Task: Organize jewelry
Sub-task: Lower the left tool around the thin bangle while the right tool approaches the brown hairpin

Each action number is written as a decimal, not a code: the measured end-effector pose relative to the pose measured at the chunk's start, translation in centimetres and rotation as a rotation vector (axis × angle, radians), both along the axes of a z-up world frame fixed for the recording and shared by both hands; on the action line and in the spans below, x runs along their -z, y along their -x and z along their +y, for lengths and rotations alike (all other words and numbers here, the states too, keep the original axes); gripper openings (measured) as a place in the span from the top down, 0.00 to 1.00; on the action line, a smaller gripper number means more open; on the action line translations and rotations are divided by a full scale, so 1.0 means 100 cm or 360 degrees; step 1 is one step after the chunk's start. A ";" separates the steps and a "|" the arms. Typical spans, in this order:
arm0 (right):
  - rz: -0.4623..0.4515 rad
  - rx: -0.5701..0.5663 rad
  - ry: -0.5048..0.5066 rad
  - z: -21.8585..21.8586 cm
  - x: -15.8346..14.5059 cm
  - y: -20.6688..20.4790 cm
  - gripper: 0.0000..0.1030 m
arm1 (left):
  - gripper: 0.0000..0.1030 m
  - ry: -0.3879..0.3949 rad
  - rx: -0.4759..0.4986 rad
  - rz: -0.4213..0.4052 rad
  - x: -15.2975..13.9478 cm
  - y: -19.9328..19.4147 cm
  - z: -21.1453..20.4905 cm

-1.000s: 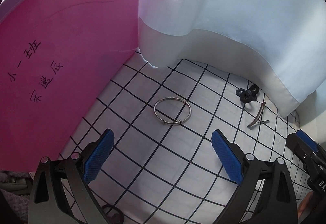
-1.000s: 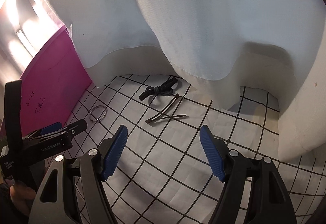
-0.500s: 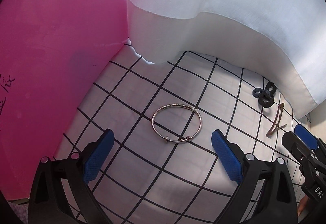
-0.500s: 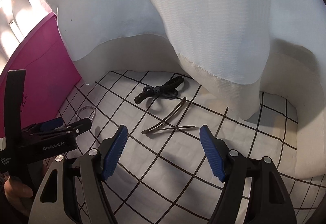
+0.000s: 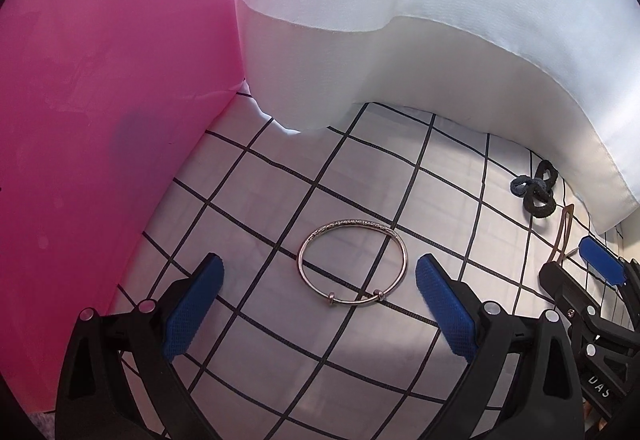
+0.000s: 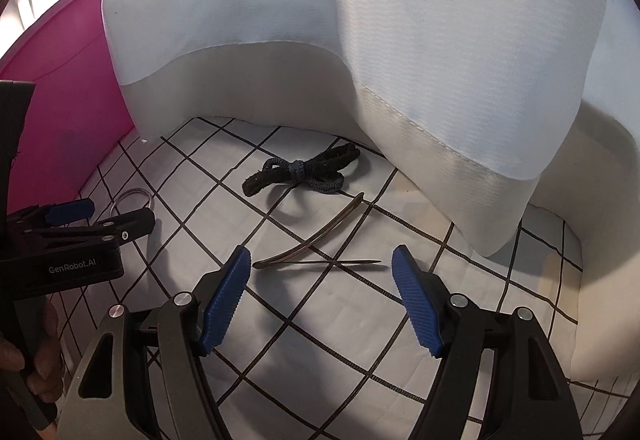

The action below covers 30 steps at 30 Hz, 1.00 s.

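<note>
Both grippers spread wide over the checked cloth (image 5: 360, 175).
Left gripper (image 5: 318, 288) holds nothing, bangle (image 5: 352, 264) at frame centre between its tips; right gripper (image 6: 322, 292) holds nothing, hairpin (image 6: 316, 240) and hair tie (image 6: 304, 171) centre-frame.

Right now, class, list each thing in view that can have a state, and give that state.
Left claw: open, empty, bracketing the bangle.
Right claw: open, empty, near the hair clip.
Silver bangle: lying flat on the grid cloth, untouched.
Hair clip: lying loose.
Black hair ties: bundled, lying loose.
</note>
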State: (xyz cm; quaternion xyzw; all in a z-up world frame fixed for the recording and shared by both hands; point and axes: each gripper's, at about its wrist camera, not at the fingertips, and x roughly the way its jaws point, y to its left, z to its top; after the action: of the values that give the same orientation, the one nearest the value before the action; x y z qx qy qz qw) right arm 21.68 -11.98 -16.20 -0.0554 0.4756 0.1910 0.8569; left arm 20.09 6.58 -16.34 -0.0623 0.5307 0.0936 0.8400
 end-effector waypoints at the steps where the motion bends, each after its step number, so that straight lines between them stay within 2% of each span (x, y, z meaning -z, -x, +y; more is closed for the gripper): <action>1: -0.0017 -0.0014 0.0029 0.002 0.001 0.001 0.32 | 0.06 -0.0004 -0.0002 -0.0003 0.000 -0.004 0.000; 3: -0.0059 -0.0046 0.0099 0.008 0.003 0.005 0.32 | 0.05 -0.0012 -0.0005 -0.0017 0.001 -0.007 -0.001; 9: -0.0095 -0.0066 0.0091 0.010 0.006 0.006 0.33 | 0.05 -0.0032 -0.0002 -0.0080 0.001 -0.003 -0.004; 13: -0.0128 -0.0120 0.0106 0.012 0.005 0.010 0.39 | 0.07 -0.0027 0.0000 -0.0091 0.000 0.003 -0.005; 15: -0.0128 -0.0118 0.0088 0.014 0.006 0.012 0.39 | 0.10 -0.0027 0.0007 -0.0103 -0.001 0.006 -0.007; 18: -0.0138 -0.0124 0.0084 0.015 0.008 0.014 0.39 | 0.21 -0.0025 0.0025 -0.0128 -0.003 0.018 -0.006; 23: -0.0151 -0.0126 0.0073 0.015 0.010 0.022 0.39 | 0.49 -0.0027 0.0053 -0.0166 -0.008 0.024 -0.013; 30: -0.0145 -0.0118 0.0031 0.004 0.011 0.030 0.39 | 0.49 0.0014 0.0053 -0.0172 -0.009 0.030 -0.015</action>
State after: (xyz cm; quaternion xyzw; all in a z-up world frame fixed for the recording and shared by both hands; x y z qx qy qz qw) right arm 18.70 -11.53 -17.32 -0.0899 0.4355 0.2152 0.8694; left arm 17.14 5.07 -15.40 -0.0620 0.4860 0.0738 0.8686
